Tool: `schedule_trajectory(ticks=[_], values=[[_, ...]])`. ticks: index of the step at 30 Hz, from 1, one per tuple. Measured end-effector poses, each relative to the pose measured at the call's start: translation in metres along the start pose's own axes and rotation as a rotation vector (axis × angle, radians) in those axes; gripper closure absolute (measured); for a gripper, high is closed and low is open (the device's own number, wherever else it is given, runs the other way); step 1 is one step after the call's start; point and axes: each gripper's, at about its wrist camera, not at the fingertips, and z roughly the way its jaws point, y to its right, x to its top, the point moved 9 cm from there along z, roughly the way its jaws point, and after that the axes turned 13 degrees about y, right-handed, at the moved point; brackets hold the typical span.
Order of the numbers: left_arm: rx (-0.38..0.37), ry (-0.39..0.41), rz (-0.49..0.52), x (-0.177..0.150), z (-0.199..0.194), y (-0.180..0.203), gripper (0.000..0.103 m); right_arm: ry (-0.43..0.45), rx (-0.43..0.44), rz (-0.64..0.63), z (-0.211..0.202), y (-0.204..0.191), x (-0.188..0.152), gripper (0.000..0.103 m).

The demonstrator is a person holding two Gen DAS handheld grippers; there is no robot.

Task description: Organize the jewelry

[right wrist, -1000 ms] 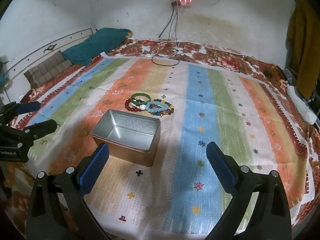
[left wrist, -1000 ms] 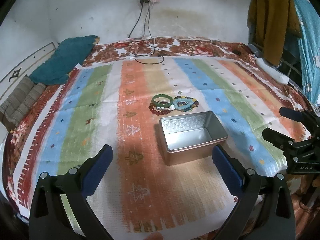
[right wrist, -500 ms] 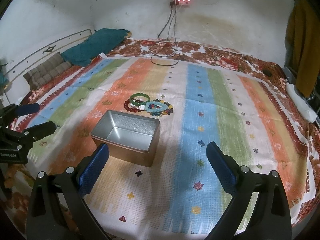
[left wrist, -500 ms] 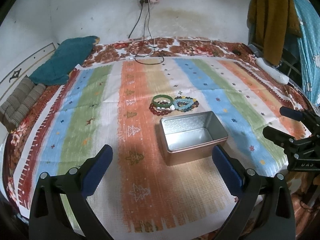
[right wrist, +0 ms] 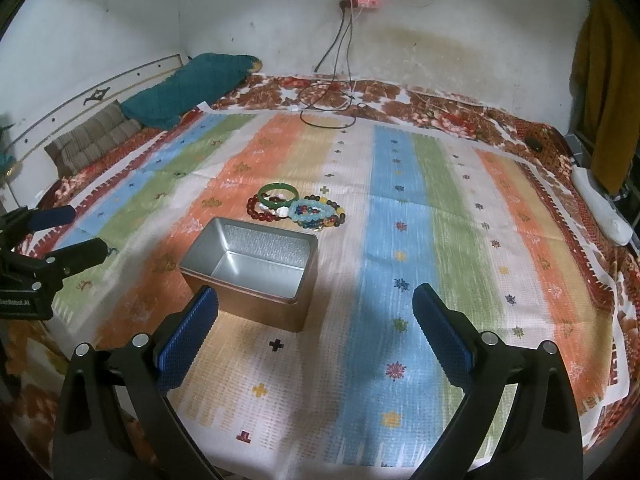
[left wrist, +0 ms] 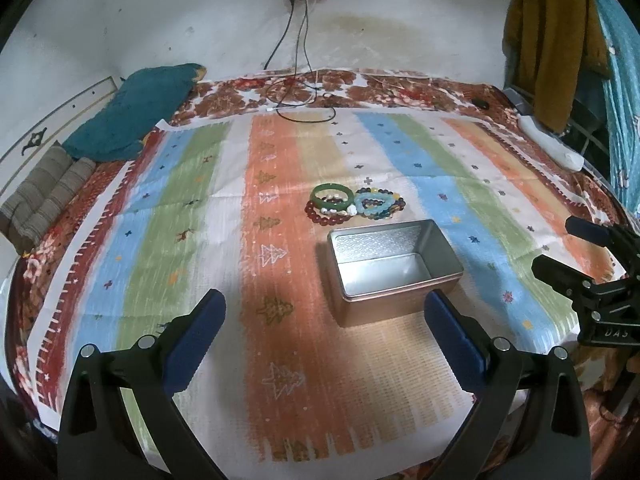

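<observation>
An open, empty silver tin box [left wrist: 394, 270] sits on the striped cloth; it also shows in the right wrist view [right wrist: 252, 270]. Just behind it lies a cluster of bracelets: a green bangle [left wrist: 333, 194], a dark red bead bracelet [left wrist: 326, 216] and a light blue bead bracelet [left wrist: 374, 204]. The cluster also shows in the right wrist view [right wrist: 298, 208]. My left gripper [left wrist: 322, 332] is open and empty, hovering in front of the box. My right gripper [right wrist: 316, 328] is open and empty, in front of and right of the box.
The striped cloth [left wrist: 180, 216] covers a bed with a floral sheet [left wrist: 360, 88]. A teal pillow [left wrist: 136, 112] and a folded striped blanket [left wrist: 44, 196] lie at far left. Cables [left wrist: 300, 100] hang from a wall socket. Clothes [left wrist: 556, 40] hang at right.
Both grippers have shifted only slightly; the view has tilted a little. The box and bracelets have not moved.
</observation>
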Motion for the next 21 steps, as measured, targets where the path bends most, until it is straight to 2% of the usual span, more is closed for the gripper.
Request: schedule_trajectory(ticks=[21], values=[[-0.006,-0.013,-0.056,0.0042,0.0087,-0.0076,0.006,-0.022,-0.005,0.005,0.0086,-0.0006,0.0018,0.004]])
